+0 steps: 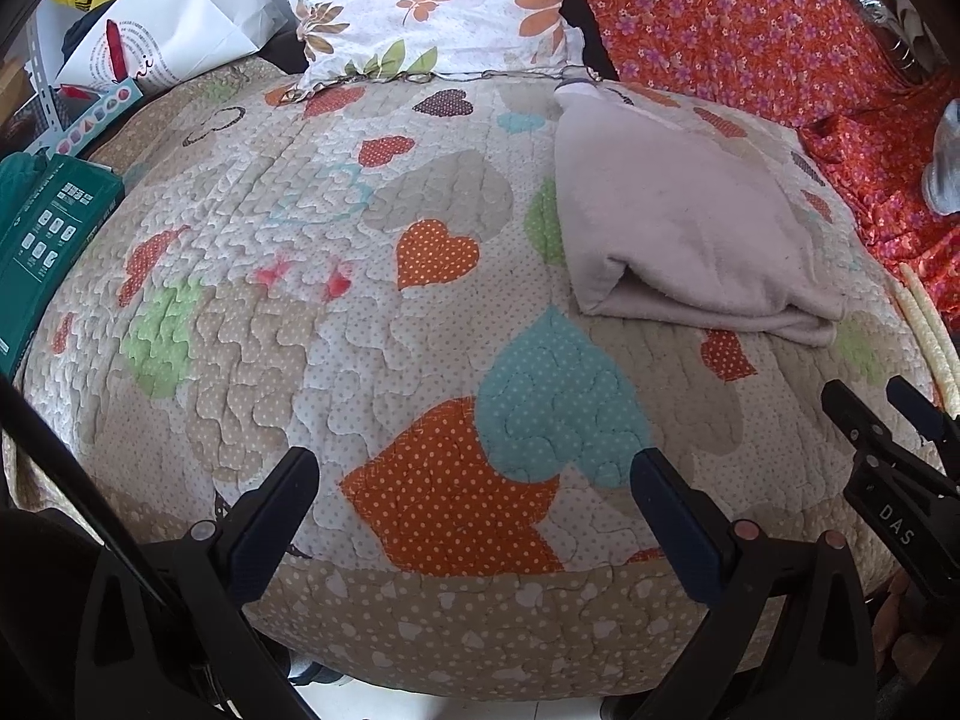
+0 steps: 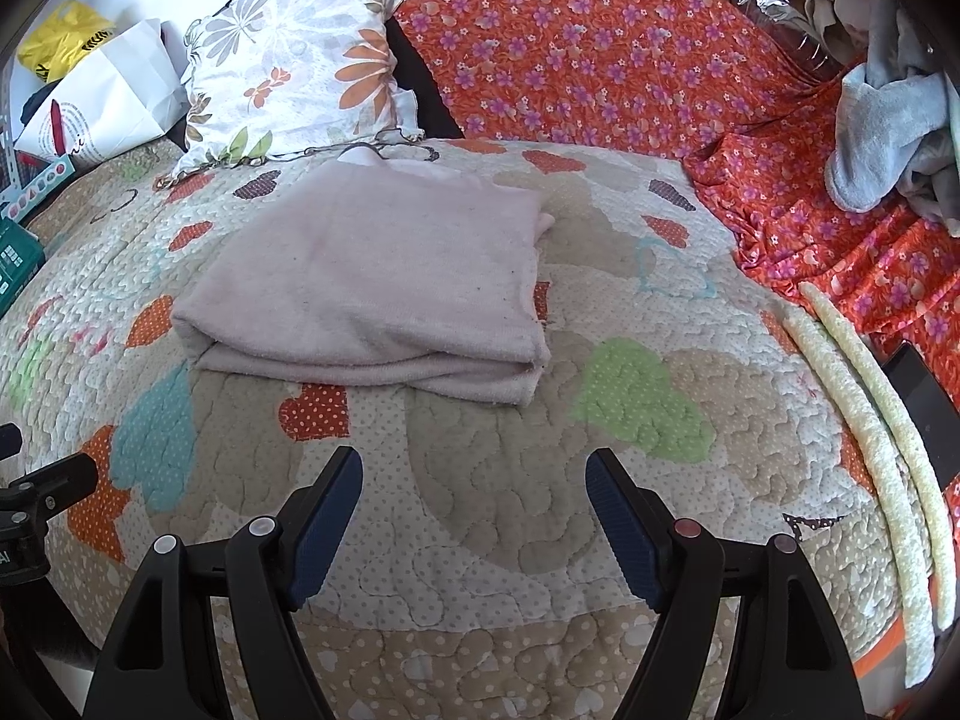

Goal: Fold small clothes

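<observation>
Both grippers hold nothing. The left gripper [image 1: 474, 480] shows at the bottom of its own view with its jaws spread wide, only quilt between them; the right gripper [image 2: 474, 480] sits the same way at the bottom of its view, jaws wide apart over bare quilt. In the left view the right gripper also pokes in at the lower right edge, and there too nothing hangs from it.

Beyond the jaws lies the heart-patterned quilt [image 1: 300, 330], which fills the middle of both frames. On it rests the pink garment [image 2: 372, 288], centre-left in the right view and right of centre in the left view [image 1: 690, 228]. It lies as a neat rectangle, several layers stacked, with the folded edge toward the cameras, well apart from either gripper.

Further out, a floral pillow [image 2: 294, 60] stands at the top of the frame, just behind the garment's far edge. An orange flowered cloth [image 2: 600, 48] covers the upper right, and on it at the far right edge sits a loose heap of grey clothes [image 2: 888, 132], unfolded and crumpled.

Judging by this, the pink piece looks finished, or wants one last fold at most. The grey heap appears to be the work left, so the task seems partly done.
</observation>
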{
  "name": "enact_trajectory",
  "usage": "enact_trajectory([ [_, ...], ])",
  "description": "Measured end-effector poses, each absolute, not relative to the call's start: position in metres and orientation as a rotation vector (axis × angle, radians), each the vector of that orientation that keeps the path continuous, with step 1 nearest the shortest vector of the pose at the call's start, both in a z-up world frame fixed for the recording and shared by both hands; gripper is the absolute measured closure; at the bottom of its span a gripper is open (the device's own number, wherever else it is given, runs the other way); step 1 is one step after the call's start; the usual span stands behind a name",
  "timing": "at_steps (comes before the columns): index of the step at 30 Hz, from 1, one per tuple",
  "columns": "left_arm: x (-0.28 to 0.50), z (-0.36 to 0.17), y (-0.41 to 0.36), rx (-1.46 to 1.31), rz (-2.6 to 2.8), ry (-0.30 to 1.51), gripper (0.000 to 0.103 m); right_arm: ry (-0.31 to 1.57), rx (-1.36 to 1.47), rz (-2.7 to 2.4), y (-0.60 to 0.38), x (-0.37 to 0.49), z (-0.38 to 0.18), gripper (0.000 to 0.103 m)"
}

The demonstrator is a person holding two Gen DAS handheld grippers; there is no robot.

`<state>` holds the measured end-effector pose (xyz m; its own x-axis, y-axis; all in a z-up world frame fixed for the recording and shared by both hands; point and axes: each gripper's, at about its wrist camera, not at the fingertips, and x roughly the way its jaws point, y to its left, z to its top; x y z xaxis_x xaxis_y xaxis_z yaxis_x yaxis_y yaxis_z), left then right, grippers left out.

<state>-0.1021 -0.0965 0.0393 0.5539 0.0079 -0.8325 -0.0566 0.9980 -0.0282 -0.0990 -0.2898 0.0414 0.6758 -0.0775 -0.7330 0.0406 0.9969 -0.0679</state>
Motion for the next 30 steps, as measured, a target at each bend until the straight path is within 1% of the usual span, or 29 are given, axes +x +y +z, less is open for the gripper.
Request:
enact_trajectory([
  [9, -0.1069, 0.0471, -0.1016, -0.056, 0.005, 0.961, 0.000, 0.819, -0.042, -0.073, -0.2925, -0.0996, 0.0429, 0.022],
  [30, -0.1070, 0.0404, -0.1007, -0.034, 0.017, 0.973, 0.000, 0.813, -0.039, -0.073, -0.2961, -0.1007, 0.0452, 0.021],
])
